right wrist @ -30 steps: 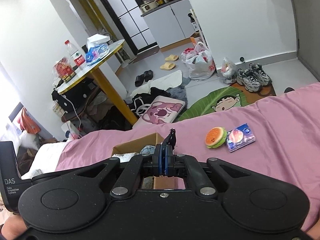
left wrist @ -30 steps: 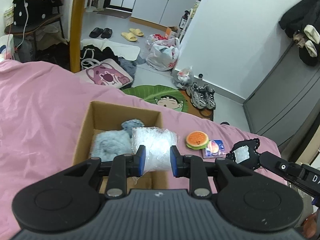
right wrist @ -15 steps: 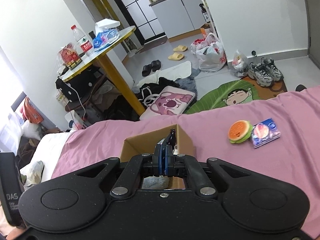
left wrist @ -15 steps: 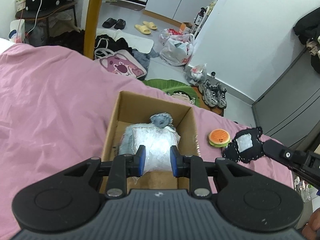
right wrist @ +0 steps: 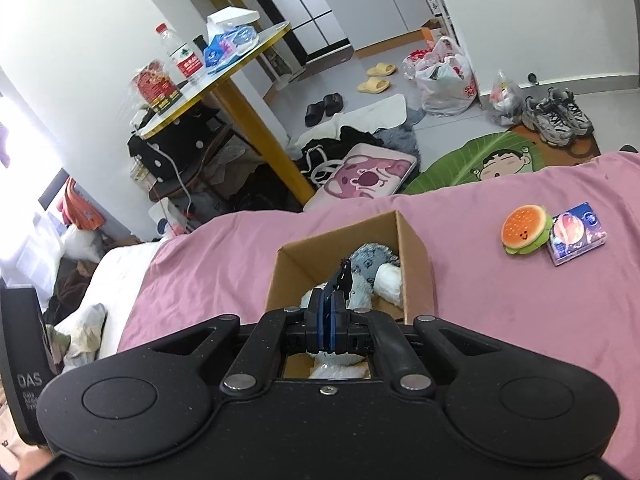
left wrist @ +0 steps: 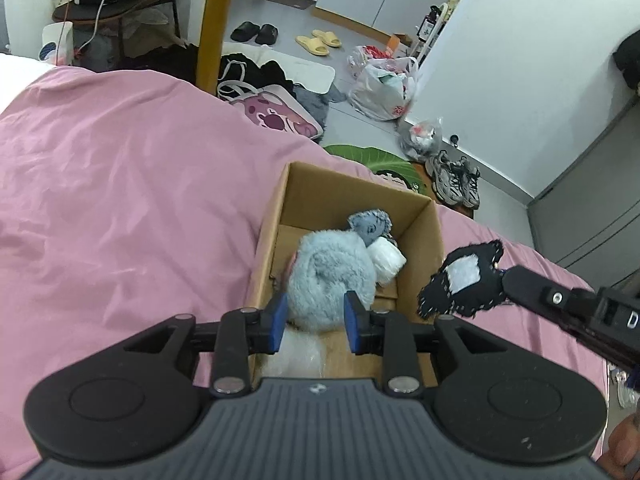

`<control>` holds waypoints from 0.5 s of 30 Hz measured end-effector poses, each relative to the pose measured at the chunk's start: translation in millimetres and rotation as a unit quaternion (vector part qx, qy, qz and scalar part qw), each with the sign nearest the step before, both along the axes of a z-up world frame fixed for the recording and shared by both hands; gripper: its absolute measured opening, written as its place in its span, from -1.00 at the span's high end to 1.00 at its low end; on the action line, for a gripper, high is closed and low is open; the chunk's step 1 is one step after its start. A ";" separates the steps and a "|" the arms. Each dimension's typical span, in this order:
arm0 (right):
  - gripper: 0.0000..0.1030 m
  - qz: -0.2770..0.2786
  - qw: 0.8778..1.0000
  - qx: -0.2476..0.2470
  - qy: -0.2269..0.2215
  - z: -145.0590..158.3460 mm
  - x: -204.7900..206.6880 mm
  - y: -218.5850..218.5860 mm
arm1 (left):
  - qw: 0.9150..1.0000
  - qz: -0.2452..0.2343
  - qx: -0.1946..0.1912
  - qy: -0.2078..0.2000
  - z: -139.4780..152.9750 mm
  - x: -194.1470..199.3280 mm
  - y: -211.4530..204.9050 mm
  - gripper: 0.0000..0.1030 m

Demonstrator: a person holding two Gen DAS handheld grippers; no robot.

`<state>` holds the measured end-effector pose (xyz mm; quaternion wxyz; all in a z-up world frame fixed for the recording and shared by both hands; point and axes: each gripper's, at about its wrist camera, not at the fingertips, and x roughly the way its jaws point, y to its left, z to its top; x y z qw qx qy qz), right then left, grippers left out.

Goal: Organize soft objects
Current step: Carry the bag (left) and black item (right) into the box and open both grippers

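An open cardboard box [left wrist: 424, 236] [right wrist: 416, 256] sits on the pink bed cover. Inside lie a fluffy pale-blue plush [left wrist: 328, 276], a grey-blue soft toy [left wrist: 370, 226] [right wrist: 370, 264], a white soft bundle [left wrist: 386, 260] and a clear plastic bag [left wrist: 298, 354]. My left gripper [left wrist: 314, 316] is open over the box's near end and holds nothing. My right gripper [right wrist: 329, 320] is shut on a flat black fabric patch with a white centre [left wrist: 462, 278] [right wrist: 342, 276], held at the box's right rim. A burger plush [right wrist: 524, 228] and a blue packet [right wrist: 578, 232] lie on the bed to the right.
The pink cover [left wrist: 120, 184] spreads left of the box. Beyond the bed's edge are a yellow-legged table [right wrist: 240, 108], a pink bear cushion [right wrist: 368, 174], a green mat [right wrist: 492, 156], sneakers [right wrist: 556, 116], bags and slippers on the floor.
The plastic bag has left my left gripper and now lies in the box's near end. My left gripper has opened wider. My right gripper has brought the black patch closer to the box.
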<state>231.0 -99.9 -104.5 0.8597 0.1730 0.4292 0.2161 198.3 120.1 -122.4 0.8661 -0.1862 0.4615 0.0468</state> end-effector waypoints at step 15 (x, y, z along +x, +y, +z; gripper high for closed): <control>-0.23 -0.027 0.999 -0.026 0.021 0.3 -2.9 -22.8 | 1.000 0.001 0.019 0.003 7.2 4.3 -15.5 -0.04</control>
